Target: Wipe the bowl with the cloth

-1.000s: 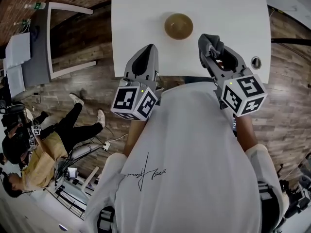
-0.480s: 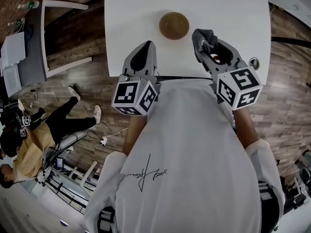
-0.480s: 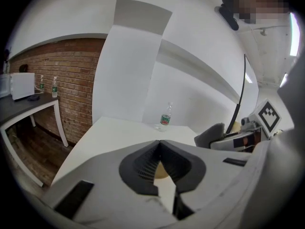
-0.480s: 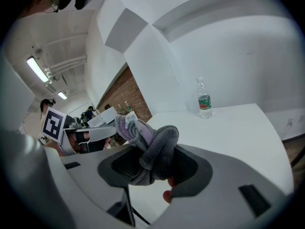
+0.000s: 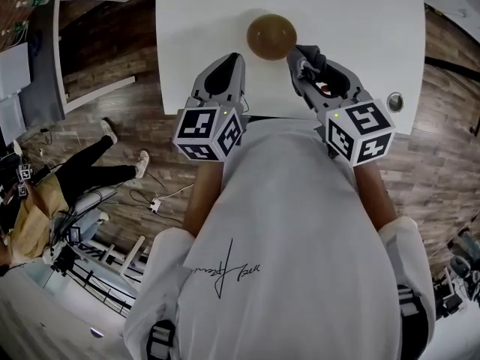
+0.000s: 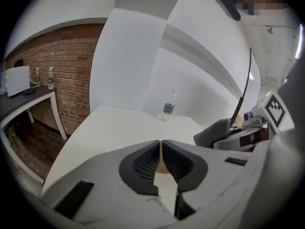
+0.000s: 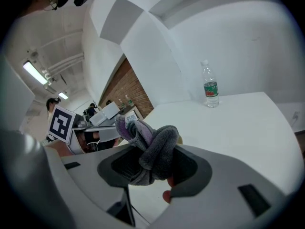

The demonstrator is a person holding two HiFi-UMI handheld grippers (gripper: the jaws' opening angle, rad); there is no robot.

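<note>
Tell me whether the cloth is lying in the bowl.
No, the cloth is clamped in the right gripper's jaws, outside the bowl.

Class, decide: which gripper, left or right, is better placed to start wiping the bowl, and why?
Right. The right gripper is shut on the cloth, close beside the bowl. The left gripper, its jaws just opening slightly, holds nothing.

We wear a white T-shirt (image 5: 300, 223) with a black script mark (image 5: 223, 268); our left tongs (image 5: 231, 57) and right tongs (image 5: 300, 57) are grey, each bearing a black-and-white marker cube (image 5: 208, 133).
</note>
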